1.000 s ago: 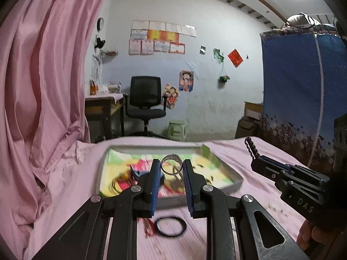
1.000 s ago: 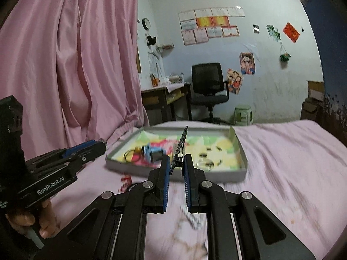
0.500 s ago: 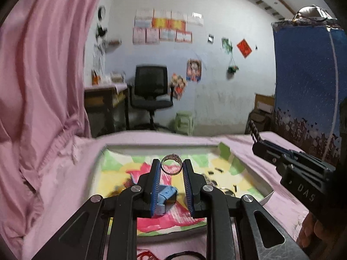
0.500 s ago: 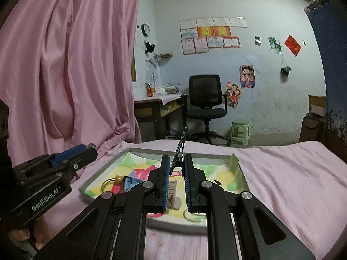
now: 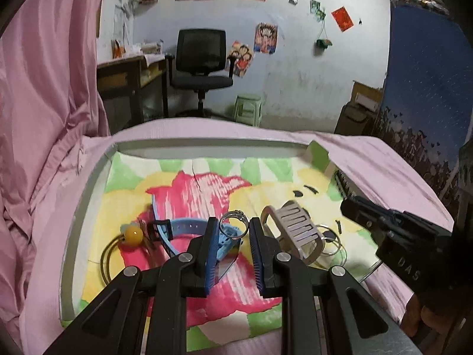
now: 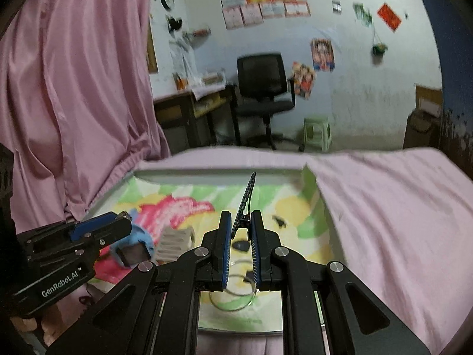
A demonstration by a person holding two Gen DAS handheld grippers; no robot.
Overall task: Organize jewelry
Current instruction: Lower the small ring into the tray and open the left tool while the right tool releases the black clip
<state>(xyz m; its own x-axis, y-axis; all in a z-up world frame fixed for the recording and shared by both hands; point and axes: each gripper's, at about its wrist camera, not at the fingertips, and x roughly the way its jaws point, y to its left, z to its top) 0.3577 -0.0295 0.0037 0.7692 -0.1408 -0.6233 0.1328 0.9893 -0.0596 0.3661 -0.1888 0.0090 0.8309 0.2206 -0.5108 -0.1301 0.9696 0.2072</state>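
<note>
My left gripper (image 5: 233, 227) is shut on a silver ring (image 5: 233, 228) and holds it above the shallow grey tray (image 5: 88, 183) with a colourful lining. My right gripper (image 6: 241, 224) is shut on a thin black hair clip (image 6: 246, 199) that sticks up over the same tray (image 6: 189, 173). In the tray lie a blue watch (image 5: 183, 227), a beige claw clip (image 5: 295, 232), a yellow bead on a hoop (image 5: 132, 232) and silver hoops (image 5: 334, 244). The right gripper shows at the right of the left wrist view (image 5: 354, 204), the left gripper at the left of the right wrist view (image 6: 125, 217).
The tray rests on a bed with a pink sheet (image 6: 384, 207). A pink curtain (image 5: 44, 88) hangs at the left. Beyond the bed stand a black office chair (image 5: 202, 68), a desk (image 5: 130, 71) and a green stool (image 5: 248, 109). A blue cloth (image 5: 428, 74) hangs at the right.
Both grippers have moved forward and down from short of the tray to over it, still holding the ring and the hair clip. The black ring on the sheet has dropped out of view.
</note>
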